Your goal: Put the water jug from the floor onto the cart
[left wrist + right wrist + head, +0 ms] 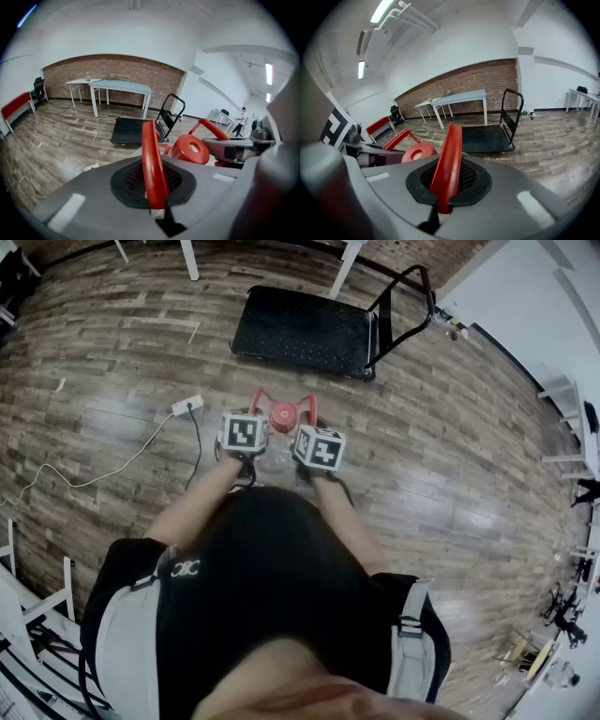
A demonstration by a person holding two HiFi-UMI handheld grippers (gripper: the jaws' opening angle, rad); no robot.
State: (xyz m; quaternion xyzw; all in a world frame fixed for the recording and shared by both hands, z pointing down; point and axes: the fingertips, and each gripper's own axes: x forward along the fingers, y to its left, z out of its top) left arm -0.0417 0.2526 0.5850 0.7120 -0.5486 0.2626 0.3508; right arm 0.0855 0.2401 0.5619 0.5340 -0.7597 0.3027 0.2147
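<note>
The water jug shows mainly as its red cap (283,415) with two red handles, one on each side; its body is hidden under my grippers. My left gripper (247,427) is shut on the left red handle (151,159), which stands upright between the pads. My right gripper (313,440) is shut on the right red handle (448,164). The cap (190,149) (419,152) lies between the two grippers. The black flat cart (300,329) with its upright push handle (405,306) stands on the floor just beyond the jug, its deck (131,131) (485,138) bare.
A white power strip (187,406) with a white cable (103,474) lies on the wood floor to the left of the jug. White tables (119,89) stand by the brick wall behind the cart. A red bench (16,107) is at the far left.
</note>
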